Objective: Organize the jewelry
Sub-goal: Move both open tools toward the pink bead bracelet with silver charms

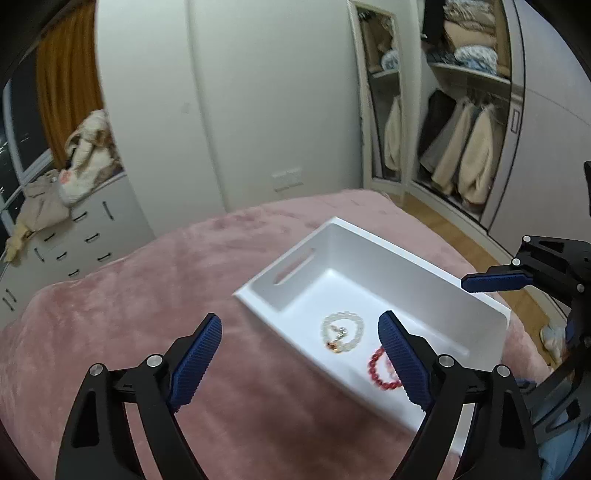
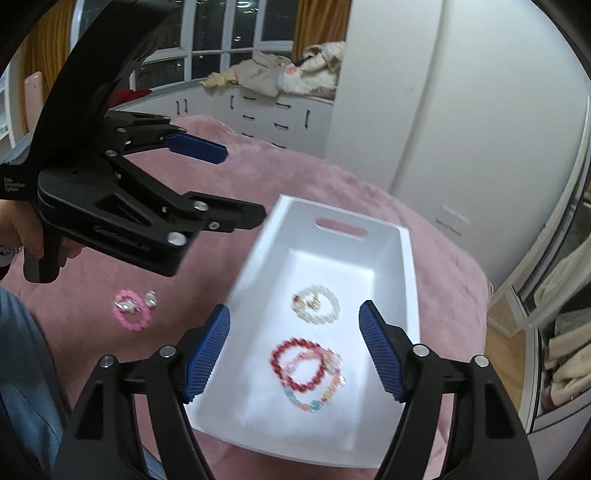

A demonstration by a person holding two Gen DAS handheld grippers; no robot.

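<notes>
Blue pads of my right claw (image 2: 294, 345) hang spread and empty over the tray (image 2: 409, 258), where three bracelets lie. Left claw (image 1: 300, 347) is spread wide too, holding nothing. Left of the tray, the pink bracelet (image 2: 132, 313) and earrings (image 2: 150, 298) sit on plush bed (image 2: 332, 181); I judge pads could snag fabric or drop an earring.

Soft indoor light, strong fisheye bending, slight motion blur.

Even, cool light fills the room; the window (image 2: 221, 33) panes are dark with only small glints. The white tray (image 1: 373, 258) is the brightest surface, with gentle shading along its inner walls and no harsh glare. Beads of the red bracelet (image 2: 300, 365) smear a little, and the tray's near rim looks soft. Walls and wardrobe (image 1: 476, 110) curve hard toward the black, vignetted corners.
</notes>
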